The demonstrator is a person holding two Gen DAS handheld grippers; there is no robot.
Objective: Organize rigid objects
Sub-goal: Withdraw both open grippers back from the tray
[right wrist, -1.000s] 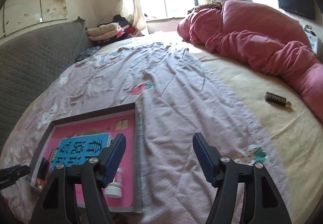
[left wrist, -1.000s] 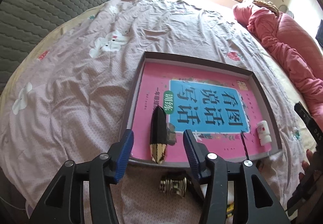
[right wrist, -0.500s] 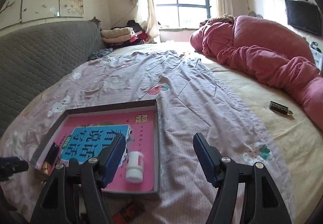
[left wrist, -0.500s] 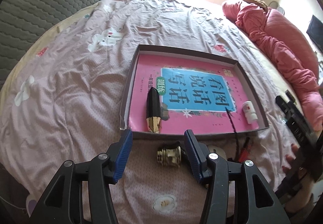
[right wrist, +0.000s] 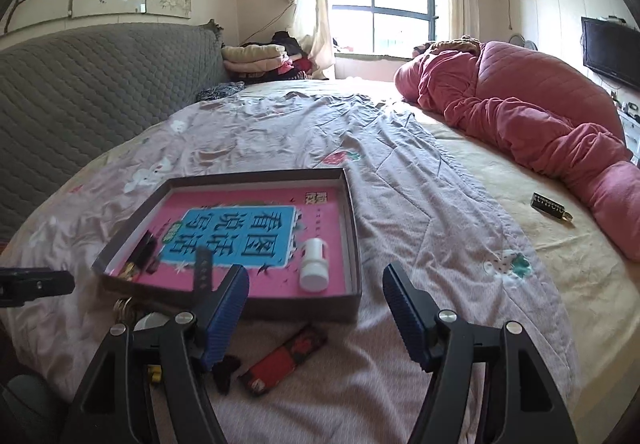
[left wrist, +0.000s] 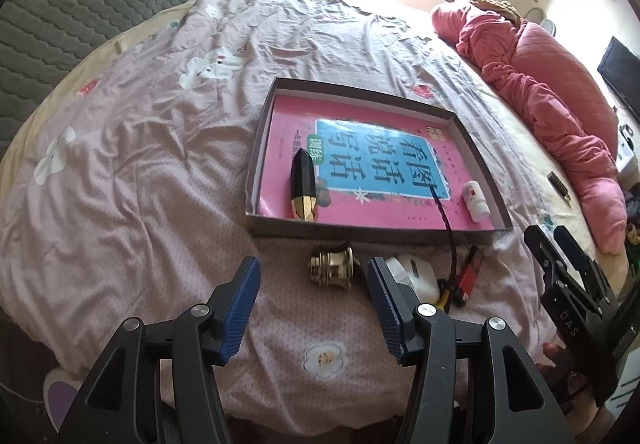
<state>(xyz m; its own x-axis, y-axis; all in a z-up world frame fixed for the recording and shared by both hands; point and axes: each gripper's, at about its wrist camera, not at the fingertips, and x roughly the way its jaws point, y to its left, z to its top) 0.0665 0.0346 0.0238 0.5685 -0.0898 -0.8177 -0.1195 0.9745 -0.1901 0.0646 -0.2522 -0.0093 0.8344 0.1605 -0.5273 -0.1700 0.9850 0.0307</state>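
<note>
The shallow box [left wrist: 256, 163] lies flat on the bed [left wrist: 140, 163], with a pink book [left wrist: 360, 115] covering its floor.

The black-and-gold pointed case [left wrist: 303, 185] lies on the book near the box's left wall. Its long axis runs near to far, gold end toward the camera and black tip pointing away. The small white bottle [right wrist: 315, 264] lies on its side near the right wall, cap toward the near wall.

Outside the near wall lie a brass fitting [left wrist: 332, 268], on its side with its axis across the view, a white object [left wrist: 416, 274] and a red-and-black lighter [right wrist: 286, 358], set diagonally.

Left gripper [left wrist: 313, 306]: the jaws have just been opening and stand apart, nothing between them, near the brass fitting. Right gripper [right wrist: 316, 310]: jaws wide, empty, above the lighter.
</note>
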